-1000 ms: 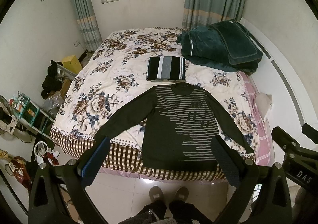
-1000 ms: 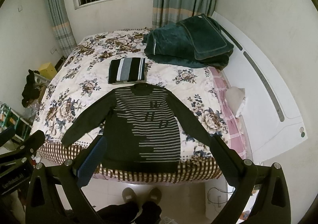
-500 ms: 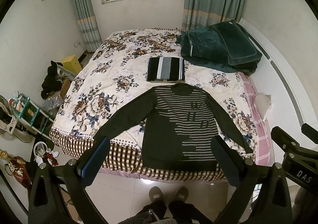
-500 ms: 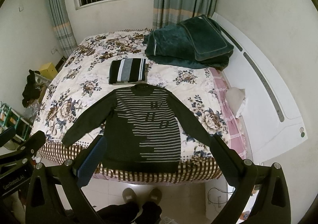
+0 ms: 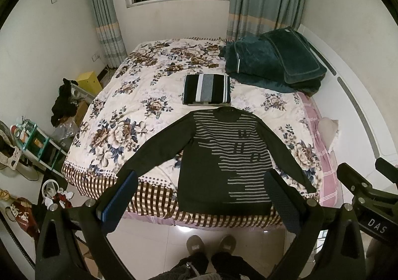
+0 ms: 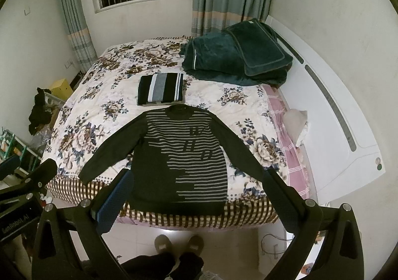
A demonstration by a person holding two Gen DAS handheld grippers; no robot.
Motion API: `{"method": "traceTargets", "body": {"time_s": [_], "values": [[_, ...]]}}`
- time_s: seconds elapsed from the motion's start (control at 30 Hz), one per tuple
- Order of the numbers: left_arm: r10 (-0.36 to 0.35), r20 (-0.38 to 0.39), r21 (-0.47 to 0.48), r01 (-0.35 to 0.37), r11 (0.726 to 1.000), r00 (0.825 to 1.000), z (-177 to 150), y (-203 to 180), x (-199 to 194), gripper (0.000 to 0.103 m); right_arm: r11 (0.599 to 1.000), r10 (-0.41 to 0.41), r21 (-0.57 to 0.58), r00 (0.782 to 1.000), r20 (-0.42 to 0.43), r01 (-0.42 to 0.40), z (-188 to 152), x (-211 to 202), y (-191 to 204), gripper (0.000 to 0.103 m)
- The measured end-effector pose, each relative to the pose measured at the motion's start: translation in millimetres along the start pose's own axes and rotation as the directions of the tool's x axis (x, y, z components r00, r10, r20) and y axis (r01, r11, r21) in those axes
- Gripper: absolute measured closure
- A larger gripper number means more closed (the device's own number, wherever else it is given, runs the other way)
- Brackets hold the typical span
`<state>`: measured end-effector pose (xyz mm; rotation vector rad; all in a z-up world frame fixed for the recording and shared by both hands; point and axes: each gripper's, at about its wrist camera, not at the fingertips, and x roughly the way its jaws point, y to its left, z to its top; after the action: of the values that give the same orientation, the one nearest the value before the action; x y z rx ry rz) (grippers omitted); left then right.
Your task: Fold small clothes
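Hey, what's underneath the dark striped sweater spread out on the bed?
The dark striped long-sleeved sweater lies flat on the floral quilt, its hem over the quilt's brown checked border. The quilt beneath the body is covered, so anything else there cannot be seen.

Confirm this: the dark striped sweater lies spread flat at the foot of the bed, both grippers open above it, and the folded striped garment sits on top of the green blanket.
Not quite. The folded striped garment lies on the floral bedspread, beside the green blanket, as the left wrist view shows. The rest holds: sweater flat, left gripper and right gripper open.
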<state>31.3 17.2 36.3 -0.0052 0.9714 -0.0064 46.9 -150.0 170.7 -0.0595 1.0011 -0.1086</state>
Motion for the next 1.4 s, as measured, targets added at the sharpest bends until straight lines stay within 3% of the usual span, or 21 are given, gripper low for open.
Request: {"method": "traceTargets", "body": {"time_s": [0.3,0.4,0.5,0.67,0.73,0.8,0.87,1.03,1.1,1.17,1.2,1.3,1.33,1.37,1.4], "values": [[0.028,0.040,0.015,-0.029,0.999,0.999,1.5,-10.3,24.2,0.000,0.997,0.034,0.068,0.999,-0.025,-0.032,14.9,12.0,8.7,0.000],[0.054,0.060,0.029,-0.056,0.998,0.997,3.1,-10.2,54.4,0.000,0.988,0.067,0.144,0.995,-0.070,-0.057,6.1,51.7,-9.7,0.000],[0.072,0.052,0.043,-0.074,0.996,0.996,2.8,-10.2,94.7,0.000,0.971,0.035,0.239,0.990,-0.137,-0.001,-11.7,110.7,-45.9,0.000],[0.119,0.004,0.108,-0.118,0.987,0.993,-3.2,-27.9,170.8,0.000,0.893,0.008,0.437,0.966,-0.259,0.110,-49.8,201.2,-132.0,0.000],[0.142,-0.038,0.131,-0.136,0.982,0.989,-5.3,-40.0,202.8,0.000,0.850,0.007,0.507,0.959,-0.283,0.143,-72.7,236.1,-176.3,0.007],[0.161,-0.060,0.136,-0.152,0.979,0.985,-5.4,-48.5,225.2,0.000,0.803,0.009,0.567,0.949,-0.316,0.181,-92.4,275.4,-222.3,0.032],[0.185,-0.087,0.130,-0.173,0.976,0.979,-3.0,-62.2,257.9,0.000,0.754,0.020,0.624,0.942,-0.335,0.206,-116.4,316.7,-275.9,0.039],[0.255,-0.129,0.106,-0.242,0.964,0.958,4.8,-93.0,327.7,0.000,0.630,0.105,0.742,0.922,-0.373,0.228,-161.2,440.3,-402.6,0.035],[0.269,-0.154,0.084,-0.259,0.962,0.951,8.0,-98.7,353.2,0.000,0.607,0.141,0.760,0.910,-0.391,0.233,-176.2,488.6,-437.2,0.029],[0.303,-0.208,0.077,-0.293,0.953,0.930,6.3,-109.2,384.0,0.000,0.626,0.169,0.738,0.879,-0.445,0.253,-186.8,540.9,-457.3,0.029],[0.310,-0.240,0.077,-0.301,0.951,0.920,4.8,-115.9,401.2,0.000,0.654,0.185,0.713,0.861,-0.473,0.252,-191.3,567.9,-463.7,0.029],[0.354,-0.296,0.115,-0.335,0.935,0.887,2.7,-135.9,434.9,0.000,0.713,0.250,0.661,0.796,-0.552,0.234,-200.9,615.7,-452.7,0.029],[0.365,-0.304,0.126,-0.342,0.931,0.880,1.9,-141.8,442.6,0.000,0.726,0.297,0.651,0.752,-0.588,0.222,-208.0,633.7,-447.6,0.029],[0.369,-0.310,0.132,-0.345,0.929,0.876,3.6,-147.2,449.2,0.000,0.739,0.337,0.635,0.693,-0.637,0.225,-217.0,653.1,-442.5,0.029],[0.375,-0.321,0.143,-0.347,0.927,0.870,4.3,-154.1,458.3,0.000,0.734,0.370,0.639,0.655,-0.660,0.230,-225.9,669.1,-440.2,0.029]]}}
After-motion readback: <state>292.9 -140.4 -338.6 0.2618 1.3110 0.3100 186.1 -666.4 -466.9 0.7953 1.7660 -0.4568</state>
